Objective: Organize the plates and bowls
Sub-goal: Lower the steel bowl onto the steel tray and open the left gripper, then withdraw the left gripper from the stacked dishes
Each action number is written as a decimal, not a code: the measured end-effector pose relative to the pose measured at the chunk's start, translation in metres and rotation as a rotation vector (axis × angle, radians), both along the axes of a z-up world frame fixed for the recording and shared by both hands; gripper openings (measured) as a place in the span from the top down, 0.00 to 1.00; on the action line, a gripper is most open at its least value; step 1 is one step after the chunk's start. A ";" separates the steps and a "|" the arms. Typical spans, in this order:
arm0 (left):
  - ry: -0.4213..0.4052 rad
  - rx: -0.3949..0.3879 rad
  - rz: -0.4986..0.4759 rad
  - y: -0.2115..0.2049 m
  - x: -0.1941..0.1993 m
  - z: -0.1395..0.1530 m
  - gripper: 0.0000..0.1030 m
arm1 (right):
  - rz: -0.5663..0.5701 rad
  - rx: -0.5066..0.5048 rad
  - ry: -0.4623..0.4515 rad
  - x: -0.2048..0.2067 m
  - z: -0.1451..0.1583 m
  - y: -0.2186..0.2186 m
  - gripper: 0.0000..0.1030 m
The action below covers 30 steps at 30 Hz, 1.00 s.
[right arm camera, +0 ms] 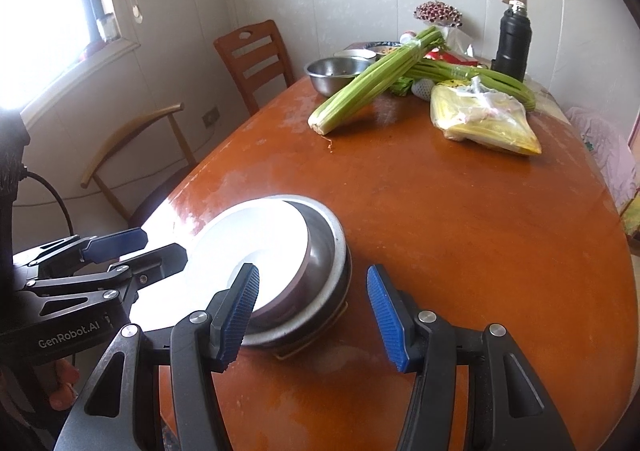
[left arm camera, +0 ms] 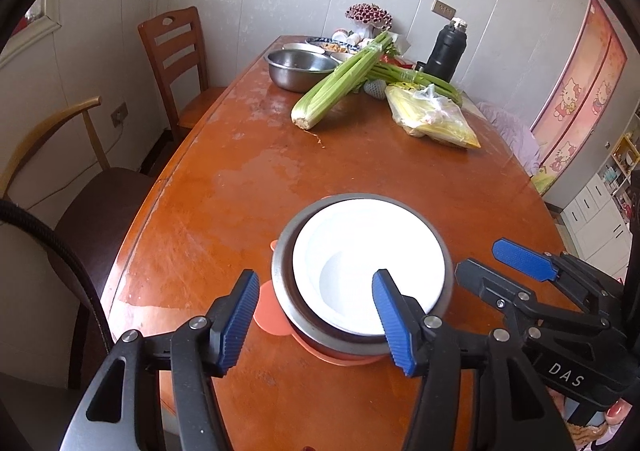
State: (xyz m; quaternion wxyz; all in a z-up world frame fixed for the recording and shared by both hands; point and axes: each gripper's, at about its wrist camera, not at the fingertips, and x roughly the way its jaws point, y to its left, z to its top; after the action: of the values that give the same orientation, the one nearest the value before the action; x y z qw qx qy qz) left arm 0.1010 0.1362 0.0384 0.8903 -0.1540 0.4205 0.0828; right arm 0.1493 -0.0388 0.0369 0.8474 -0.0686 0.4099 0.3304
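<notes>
On the orange wooden table [left arm camera: 360,155], the stacked white plate [left arm camera: 368,263] and steel bowl [left arm camera: 280,275] sit at twelve o'clock of the left gripper [left arm camera: 316,315] and eleven o'clock of the right gripper [right arm camera: 312,311]; both stand half-open, empty. An orange mat [left arm camera: 268,311] beneath is mostly hidden.

A white plate [left arm camera: 368,263] lies tilted inside a steel bowl [left arm camera: 280,275], stacked on an orange plate [left arm camera: 266,311] at the bench's six o'clock end.

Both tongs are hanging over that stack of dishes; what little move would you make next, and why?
Probably pull both back a little. The white plate already sits inside the steel bowl, on the orange mat. The left tongs and right tongs are open and empty.
</notes>
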 end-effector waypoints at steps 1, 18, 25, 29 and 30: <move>-0.006 0.003 0.002 -0.003 -0.003 0.001 0.42 | -0.001 0.004 -0.003 -0.003 0.001 -0.004 0.43; -0.028 0.029 -0.014 -0.052 -0.037 -0.010 0.36 | -0.032 0.022 -0.034 -0.048 -0.011 -0.054 0.42; -0.027 0.032 -0.033 -0.069 -0.049 -0.019 0.36 | -0.047 0.015 -0.036 -0.062 -0.021 -0.067 0.41; -0.010 0.028 -0.032 -0.072 -0.051 -0.028 0.36 | -0.047 -0.007 -0.033 -0.068 -0.030 -0.072 0.41; -0.009 0.028 -0.032 -0.072 -0.051 -0.029 0.36 | -0.048 -0.009 -0.031 -0.070 -0.031 -0.072 0.41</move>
State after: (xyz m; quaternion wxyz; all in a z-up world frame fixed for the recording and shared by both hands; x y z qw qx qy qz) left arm 0.0497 0.0640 0.0089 0.8954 -0.1351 0.4179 0.0739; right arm 0.0795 -0.1110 0.0055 0.8611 -0.0678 0.3995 0.3071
